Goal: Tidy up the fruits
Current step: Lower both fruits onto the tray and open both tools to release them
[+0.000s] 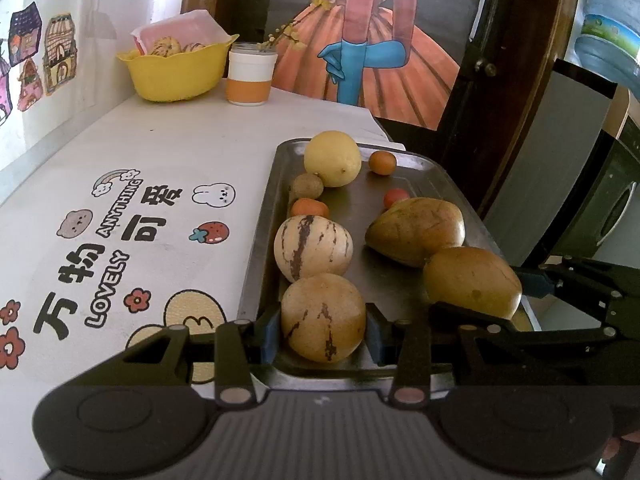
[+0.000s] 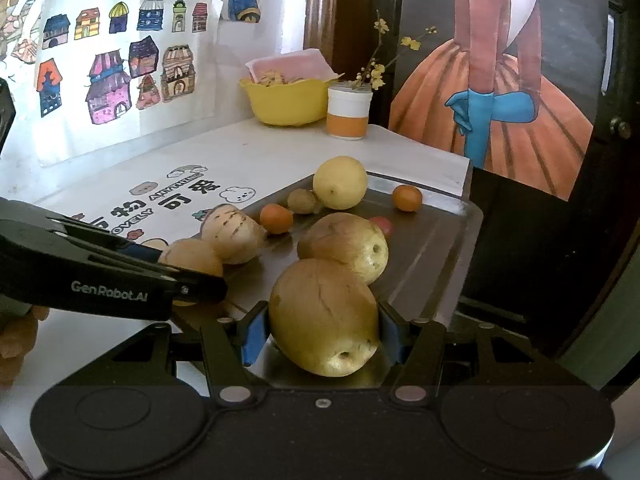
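Tray: one metal tray [image 1: 424, 184] lies on the white table [image 1: 180, 148], at the table's right-hand edge, its far right corner near the table's corner.
Fruit count on tray: two striped pepino melons, two brownish-yellow mangoes, one pale yellow round fruit [image 1: 333, 158], one small brown kiwi-like fruit [image 1: 306, 187], and three small orange-red fruits [image 1: 382, 162] [image 1: 309, 208] [image 1: 396, 197].
Left gripper [image 1: 323, 338]: its blue pads touch both sides of the nearest pepino melon [image 1: 323, 317], which sits at the tray's near rim; the fingers are pinched on it.
Second pepino melon [image 1: 313, 248]: just beyond the held one, touching or nearly touching it, along the tray's left rim.
Right gripper [image 2: 323, 336]: blue pads pressed against both flanks of the near mango [image 2: 323, 316], at the tray's near right corner.
Second mango [image 2: 345, 245]: directly behind the gripped one, touching it.
Grippers to each other: side by side at the tray's near rim, close together.
Open room: a bare strip of tray runs down the middle and along the right side; the table left of the tray is open.
Far end of table: one yellow bowl [image 1: 176, 68] holding striped fruit, beside one white-and-orange cup [image 1: 249, 76].
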The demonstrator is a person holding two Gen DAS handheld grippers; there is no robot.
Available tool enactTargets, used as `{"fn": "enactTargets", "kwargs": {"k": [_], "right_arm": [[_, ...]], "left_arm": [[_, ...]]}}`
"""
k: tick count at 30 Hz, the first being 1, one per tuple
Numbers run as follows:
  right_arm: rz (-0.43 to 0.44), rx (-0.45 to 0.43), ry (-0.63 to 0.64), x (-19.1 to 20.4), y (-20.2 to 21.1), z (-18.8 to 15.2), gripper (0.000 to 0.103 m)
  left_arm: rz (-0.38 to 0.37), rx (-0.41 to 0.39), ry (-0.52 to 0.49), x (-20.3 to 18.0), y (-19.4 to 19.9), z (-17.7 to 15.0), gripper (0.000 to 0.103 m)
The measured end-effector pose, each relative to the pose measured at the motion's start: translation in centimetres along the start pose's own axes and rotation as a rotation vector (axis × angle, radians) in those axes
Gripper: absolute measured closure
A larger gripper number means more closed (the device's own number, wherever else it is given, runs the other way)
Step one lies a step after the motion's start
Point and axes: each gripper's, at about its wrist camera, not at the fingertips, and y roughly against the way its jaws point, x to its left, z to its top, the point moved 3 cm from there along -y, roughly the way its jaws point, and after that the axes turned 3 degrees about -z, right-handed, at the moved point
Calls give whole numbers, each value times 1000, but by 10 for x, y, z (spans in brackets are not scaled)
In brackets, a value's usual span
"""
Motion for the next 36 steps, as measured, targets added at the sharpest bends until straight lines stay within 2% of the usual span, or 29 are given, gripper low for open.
{"fn": "enactTargets", "kwargs": {"k": [25, 32, 36], "right_arm": [[-21, -51, -47, -2, 6, -4, 43], [-27, -64, -66, -4, 11, -4, 39], [-32, -70, -68, -4, 15, -5, 33]], "left_arm": [[11, 3, 6, -1, 2, -1, 53], [7, 1, 11, -2, 7, -3, 50], [4, -10, 12, -2, 12, -3, 46]]}}
